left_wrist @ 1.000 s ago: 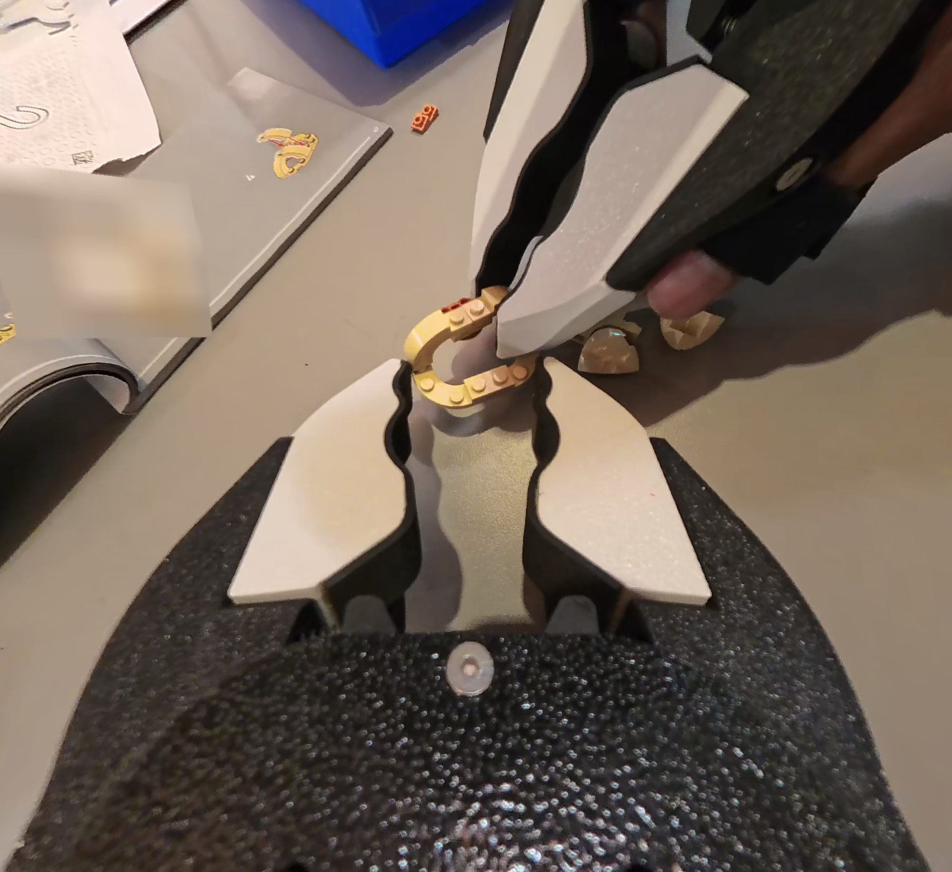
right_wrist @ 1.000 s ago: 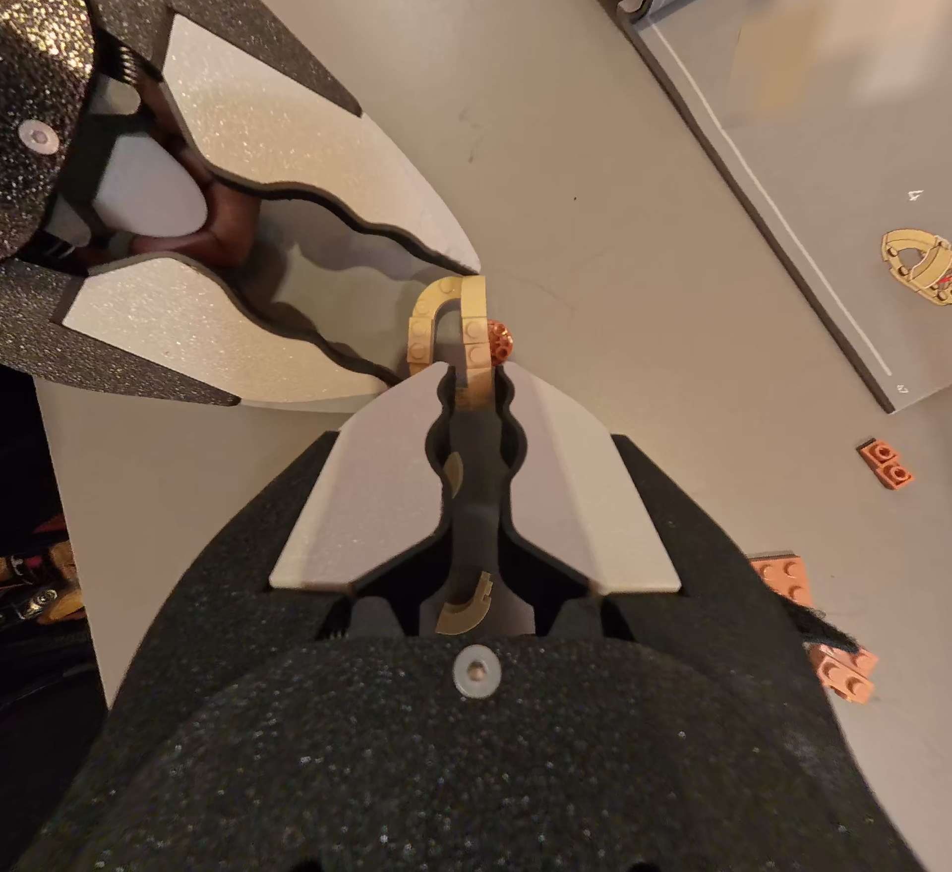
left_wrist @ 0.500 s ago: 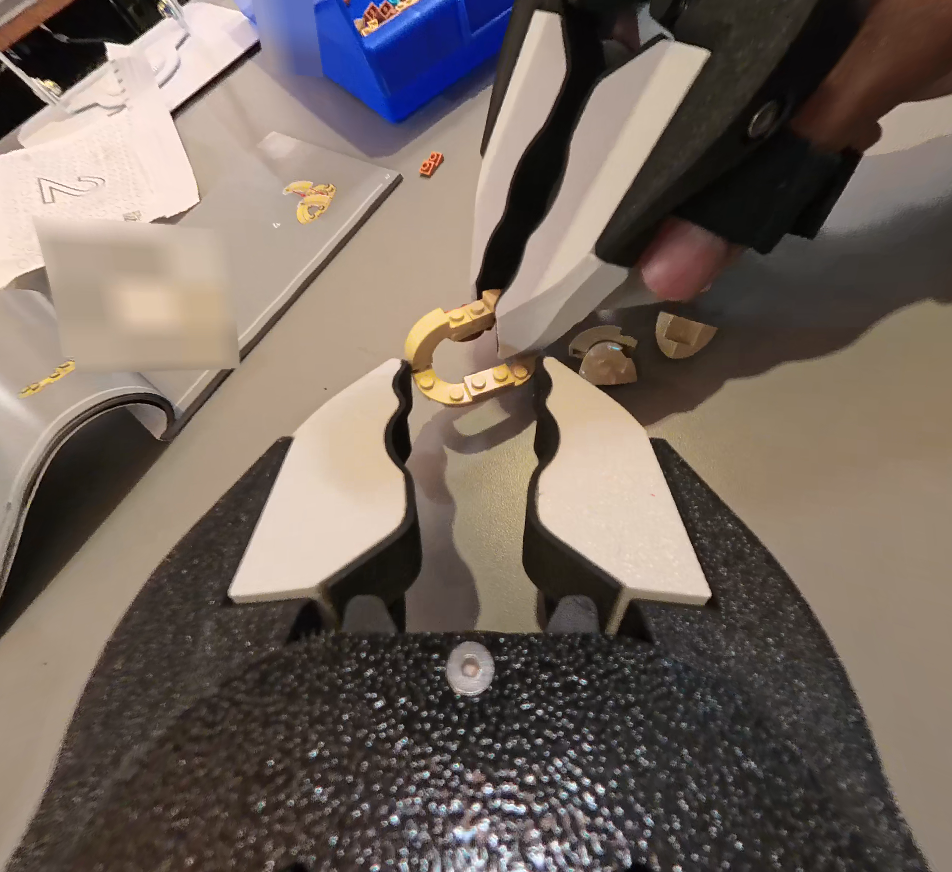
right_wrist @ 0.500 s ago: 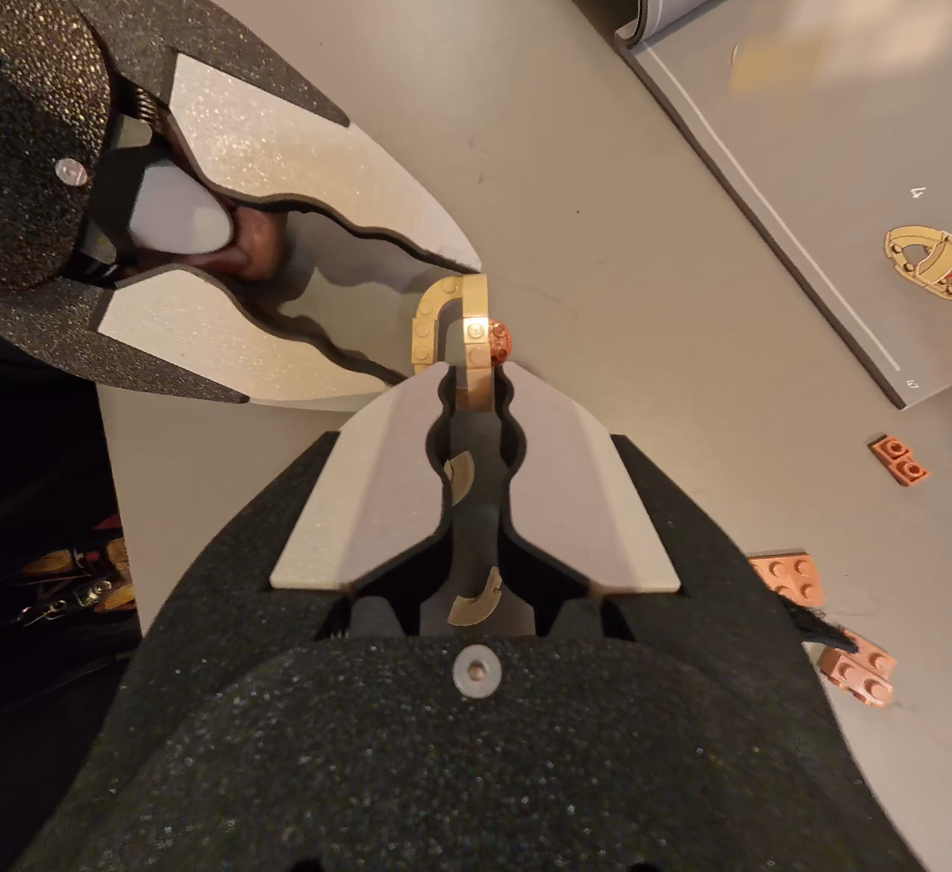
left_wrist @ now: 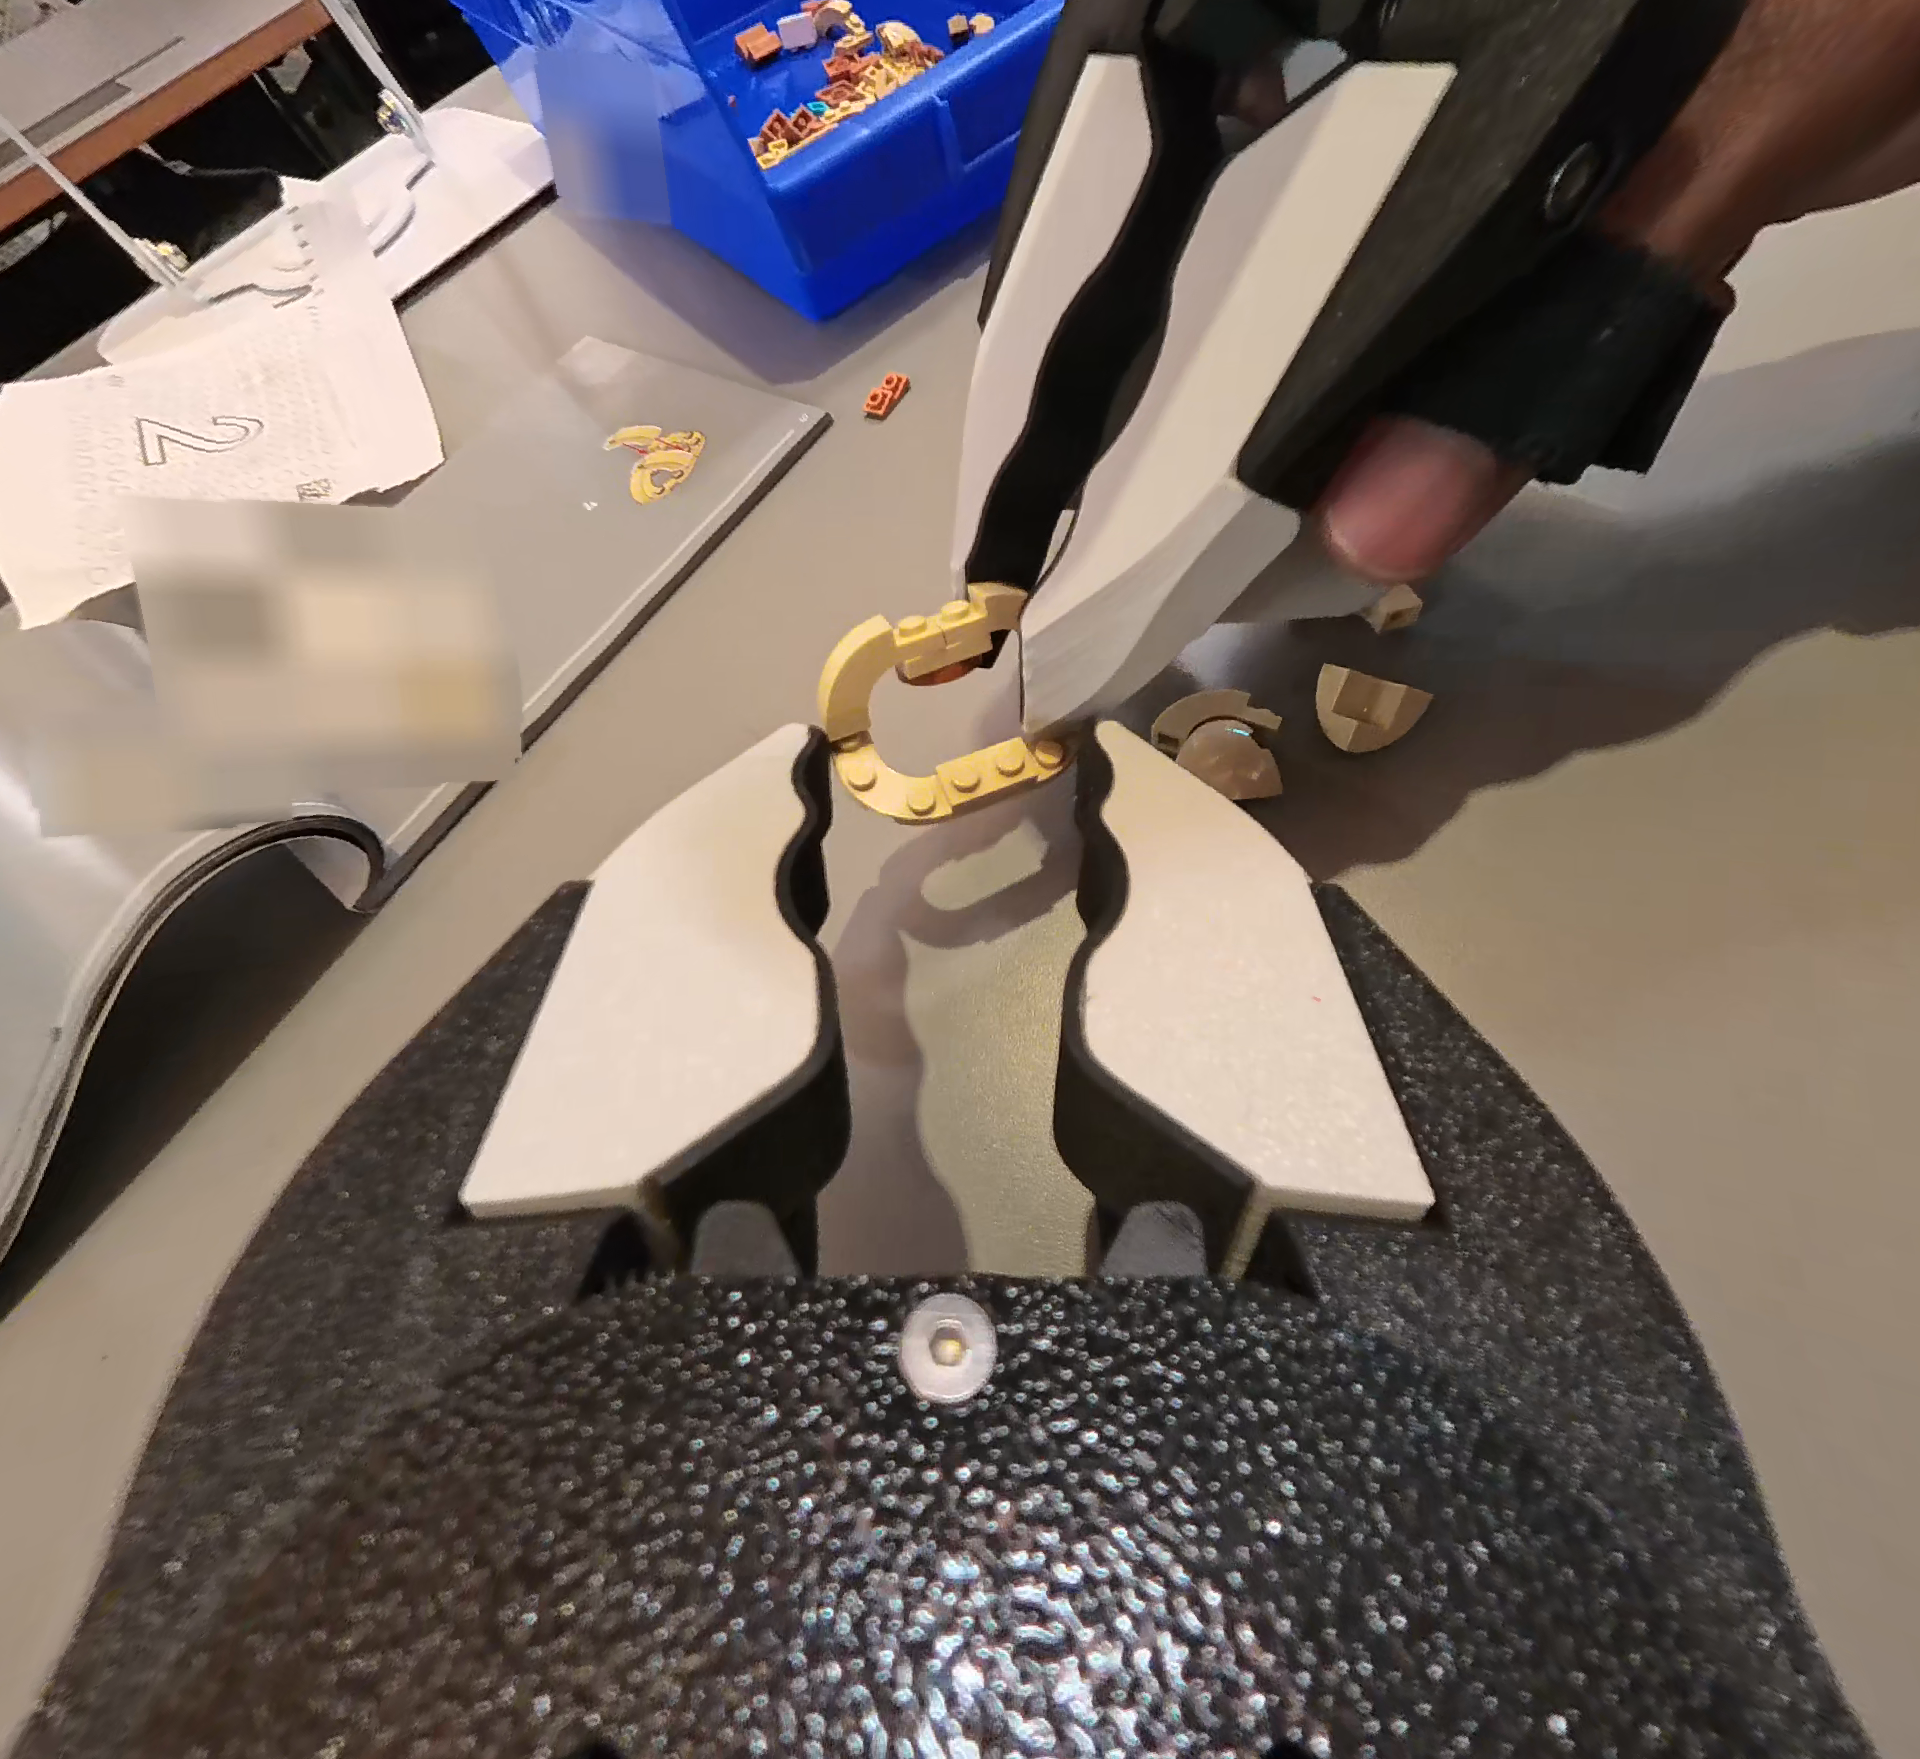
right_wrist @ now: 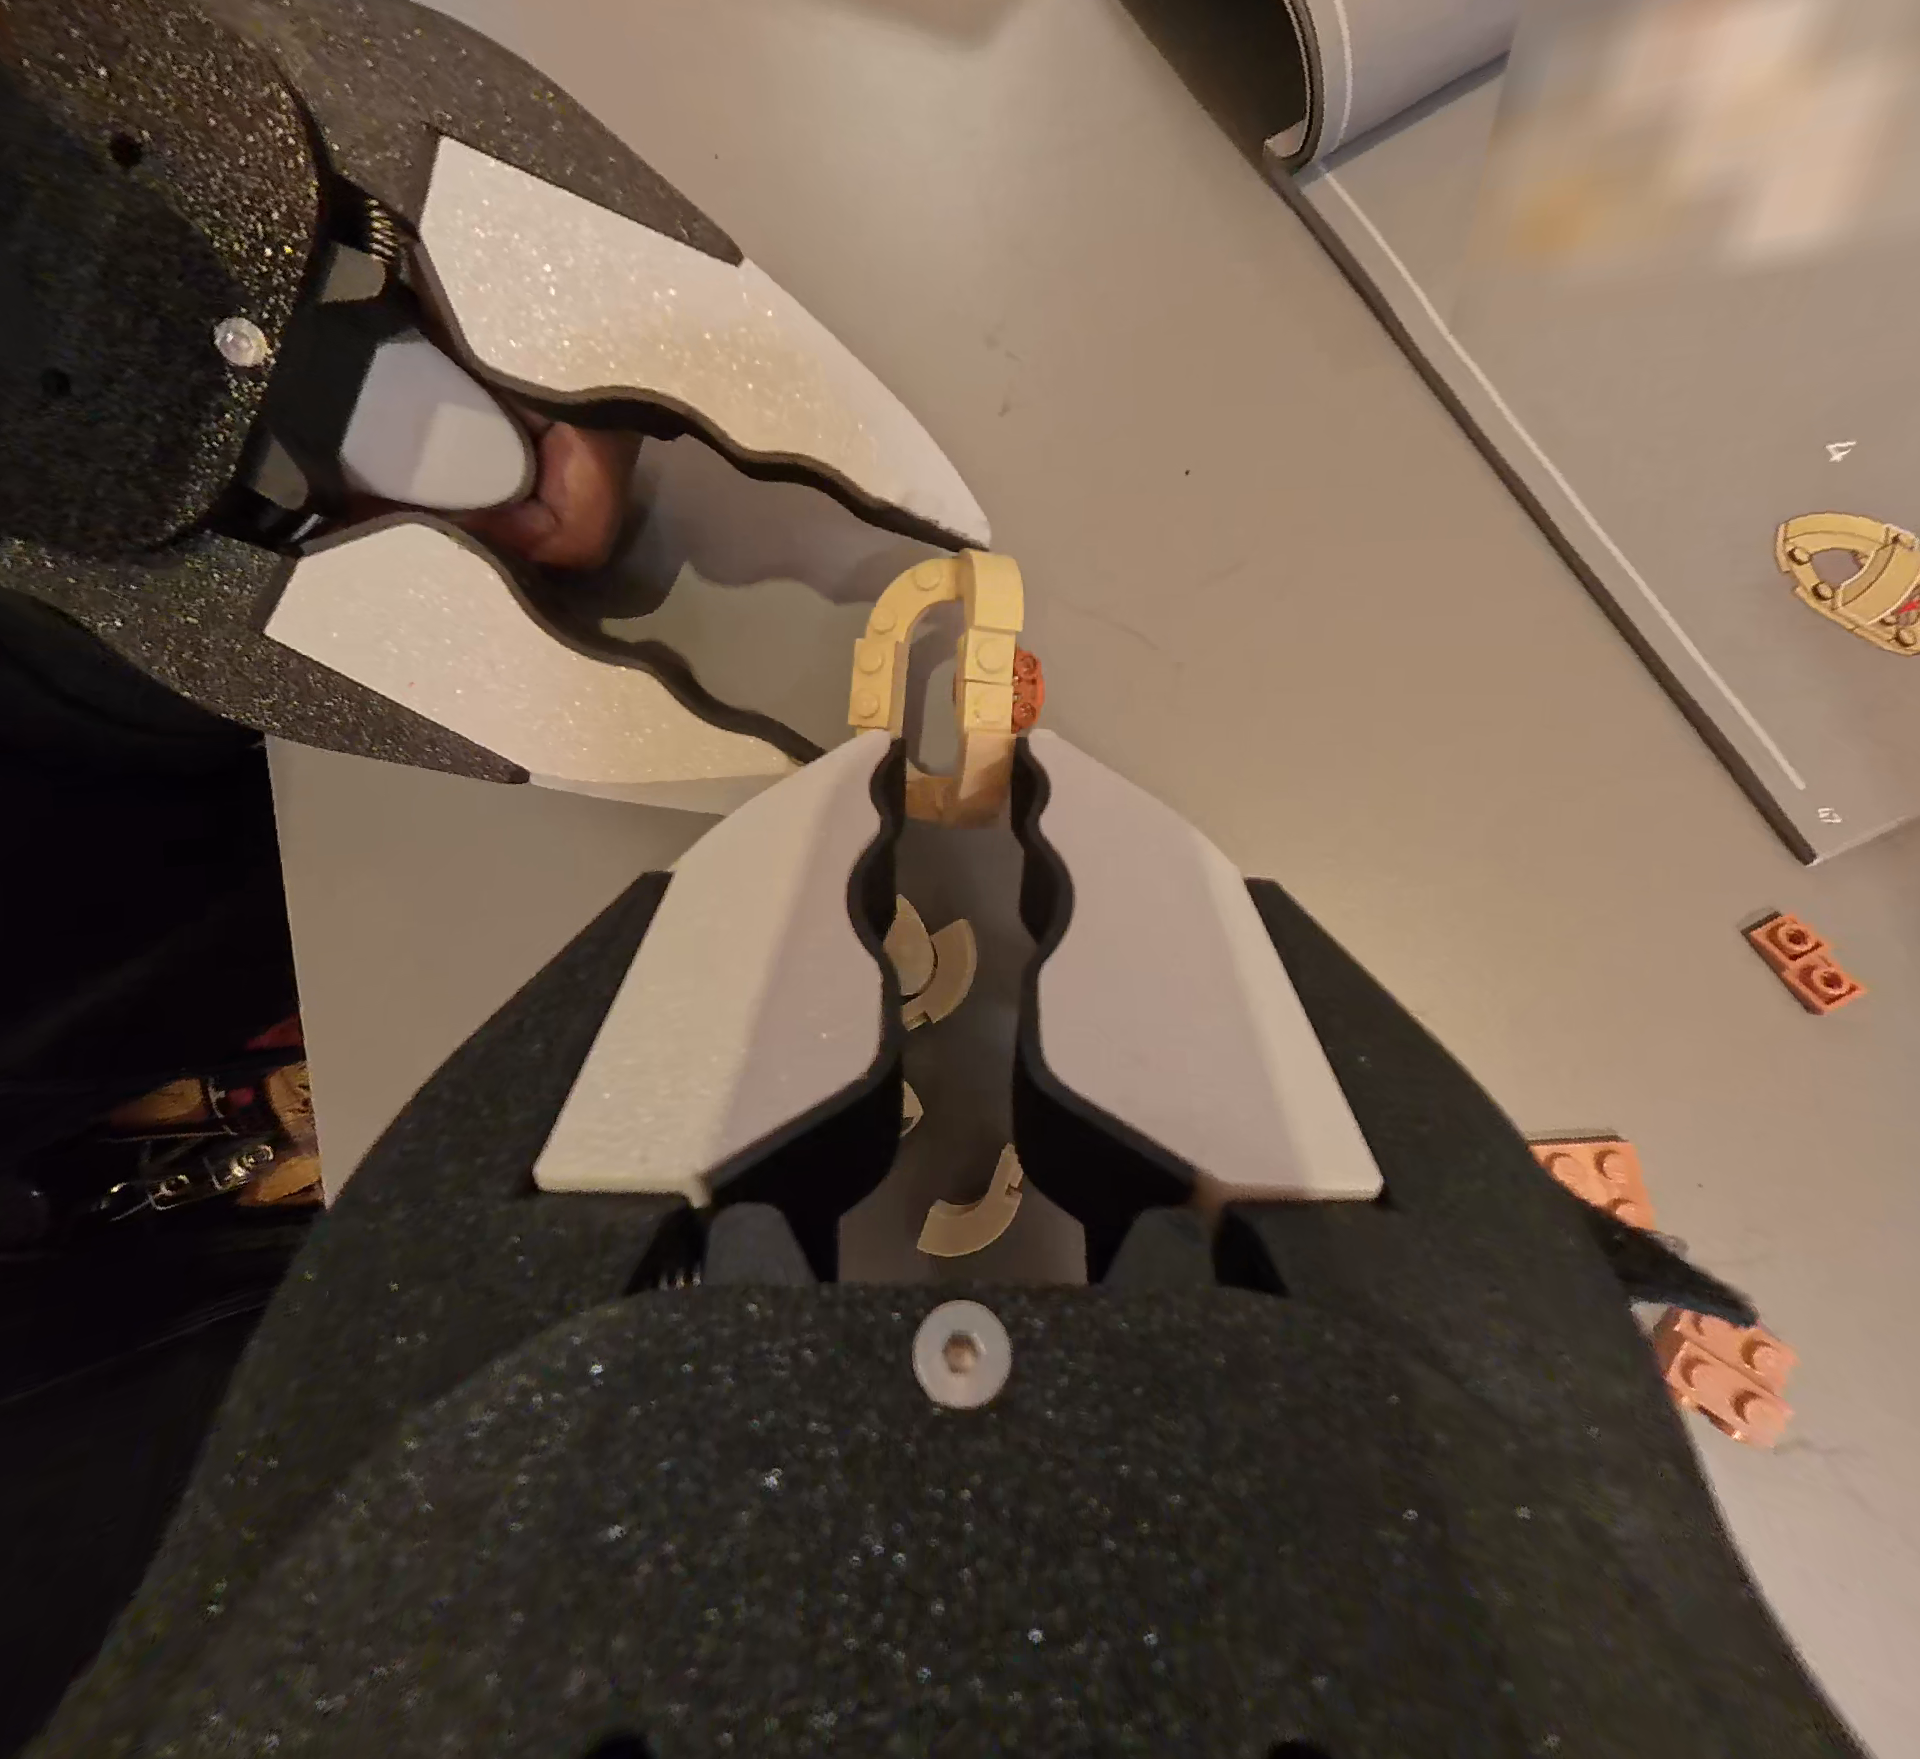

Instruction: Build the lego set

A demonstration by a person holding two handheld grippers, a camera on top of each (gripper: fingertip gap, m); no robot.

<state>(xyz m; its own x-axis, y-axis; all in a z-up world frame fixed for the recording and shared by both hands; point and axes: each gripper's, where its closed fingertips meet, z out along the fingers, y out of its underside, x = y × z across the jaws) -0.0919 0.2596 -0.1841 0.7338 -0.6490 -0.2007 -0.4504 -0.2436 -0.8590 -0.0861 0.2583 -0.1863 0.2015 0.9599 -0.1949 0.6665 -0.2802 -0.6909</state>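
Note:
A tan C-shaped lego assembly [left_wrist: 883, 670] with a small brown round piece hangs above the grey table between both grippers. My left gripper [left_wrist: 951, 743] brackets its studded lower arm end to end, and both fingertips seem to touch it. My right gripper [right_wrist: 954, 759] is shut on the curved end of the assembly [right_wrist: 982, 597]. In the left wrist view the right gripper [left_wrist: 1013, 639] comes down from the top right and pinches the upper arm. In the right wrist view the left gripper [right_wrist: 899, 649] reaches in from the left.
A blue bin [left_wrist: 935, 182] of loose pieces stands at the back. An open instruction booklet [left_wrist: 582, 546] and white paper [left_wrist: 229, 421] lie at the left. Loose tan pieces [left_wrist: 1216, 743] and brown plates [right_wrist: 1803, 971] lie on the table. Left and right tips are no more than a few centimetres apart.
Both grippers have risen together with the assembly. The table and its loose pieces look farther away, and more of the blue bin shows. The grips are unchanged.

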